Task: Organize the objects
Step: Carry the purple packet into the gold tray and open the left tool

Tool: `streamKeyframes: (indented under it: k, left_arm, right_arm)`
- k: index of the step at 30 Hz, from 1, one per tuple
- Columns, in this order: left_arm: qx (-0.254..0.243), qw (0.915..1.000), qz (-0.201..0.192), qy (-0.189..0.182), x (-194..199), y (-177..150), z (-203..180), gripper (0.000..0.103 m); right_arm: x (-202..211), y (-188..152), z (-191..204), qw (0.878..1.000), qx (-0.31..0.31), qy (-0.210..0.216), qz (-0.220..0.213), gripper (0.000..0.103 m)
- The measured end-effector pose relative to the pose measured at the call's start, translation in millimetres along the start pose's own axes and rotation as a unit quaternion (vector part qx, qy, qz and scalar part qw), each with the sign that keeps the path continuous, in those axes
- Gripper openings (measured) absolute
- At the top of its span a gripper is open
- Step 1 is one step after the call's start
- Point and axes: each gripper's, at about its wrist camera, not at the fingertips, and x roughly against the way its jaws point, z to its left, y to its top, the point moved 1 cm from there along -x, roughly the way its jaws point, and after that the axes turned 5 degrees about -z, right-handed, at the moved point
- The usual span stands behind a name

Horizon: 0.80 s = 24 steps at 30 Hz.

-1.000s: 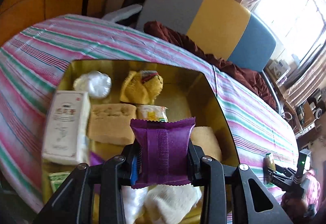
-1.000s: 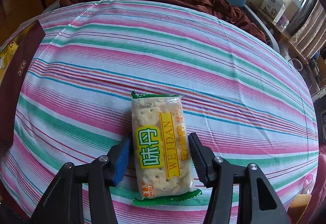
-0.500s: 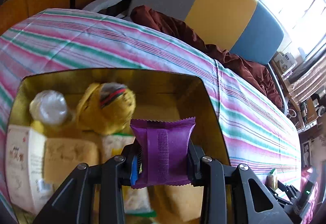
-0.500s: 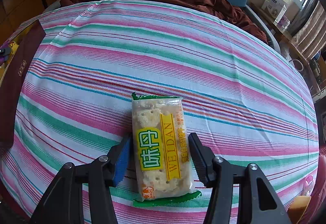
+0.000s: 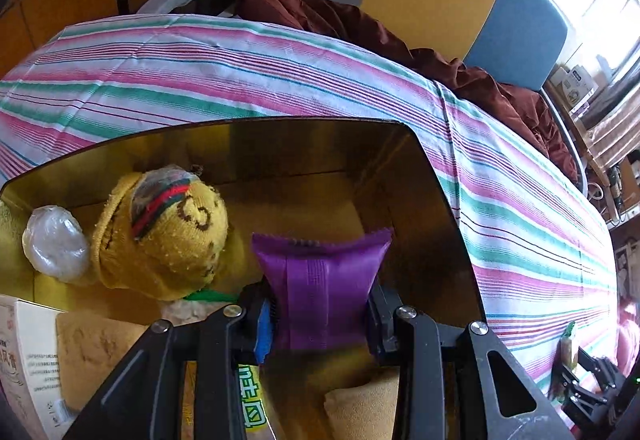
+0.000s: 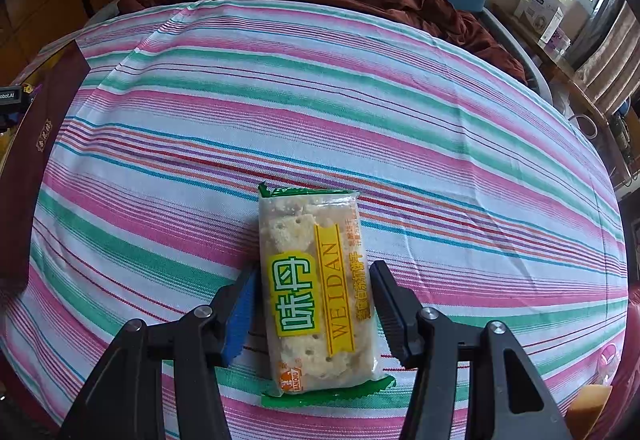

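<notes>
The left tool has carried its one purple foil snack packet, pinched between both fingers, deeper over the gold-lined box, beside one yellow knitted sock ball. The right tool, spread, straddles one clear cracker packet on the striped worktop.

The left gripper is carrying the purple crinkle-edged snack packet farther over the gold-lined box, nearing its far wall.
</notes>
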Motion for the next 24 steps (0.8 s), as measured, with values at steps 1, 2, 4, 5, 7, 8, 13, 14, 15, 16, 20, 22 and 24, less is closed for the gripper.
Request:
streamKeyframes:
  k: [1, 2, 4, 5, 7, 8, 13, 14, 15, 16, 20, 22, 24]
  left_arm:
    - [0.0, 1.0, 0.0, 0.0, -0.1, -0.2, 0.2, 0.037]
    - [0.001, 1.0, 0.001, -0.001, -0.4, 0.0, 0.4, 0.038]
    - [0.002, 1.0, 0.003, 0.0, 0.3, 0.7, 1.0, 0.042]
    - [0.003, 1.0, 0.001, 0.001, 2.1, 0.9, 1.6, 0.043]
    - [0.003, 1.0, -0.005, 0.0, 8.2, 1.0, 3.0, 0.043]
    - [0.004, 0.9999, -0.01, 0.001, 12.1, 0.7, 4.1, 0.043]
    - [-0.004, 0.9978, -0.064, 0.014, 52.3, -10.4, 9.0, 0.047]
    - [-0.006, 0.9969, -0.076, 0.017, 61.6, -14.5, 9.3, 0.05]
    - [-0.009, 0.996, -0.087, 0.017, 71.7, -20.2, 10.6, 0.052]
    - [-0.012, 0.9949, -0.099, 0.02, 81.3, -26.0, 11.2, 0.055]
    - [-0.017, 0.9901, -0.136, 0.031, 116.5, -51.6, 20.0, 0.058]
    - [-0.018, 0.987, -0.154, 0.042, 131.9, -65.6, 25.5, 0.061]
    - [-0.018, 0.9844, -0.167, 0.054, 143.6, -77.9, 29.9, 0.061]
  right_arm:
    - [0.1, -0.1, -0.1, 1.0, 0.0, 0.0, 0.0, 0.056]
    - [0.1, -0.1, -0.1, 1.0, 0.0, 0.0, 0.0, 0.056]
    - [0.1, -0.2, 0.2, 1.0, 0.0, 0.001, 0.0, 0.056]
    - [0.2, -0.3, 0.2, 1.0, 0.0, 0.001, 0.0, 0.056]
    - [0.4, -1.0, 0.6, 1.0, -0.001, 0.001, 0.0, 0.056]
    - [0.3, -1.0, 0.9, 1.0, -0.002, 0.001, 0.0, 0.056]
    - [3.7, -3.7, 2.9, 1.0, -0.004, 0.002, 0.0, 0.056]
    - [4.0, -3.9, 3.7, 1.0, -0.003, 0.002, 0.0, 0.056]
    - [3.4, -3.2, 3.0, 1.0, -0.002, 0.001, 0.0, 0.056]
    - [3.6, -3.3, 4.0, 1.0, 0.001, -0.001, -0.001, 0.056]
    - [5.7, -4.8, 6.3, 1.0, 0.008, -0.006, -0.003, 0.055]
    - [6.3, -5.2, 7.6, 1.0, 0.011, -0.006, -0.004, 0.054]
    - [7.1, -5.8, 9.1, 1.0, 0.013, -0.007, -0.005, 0.053]
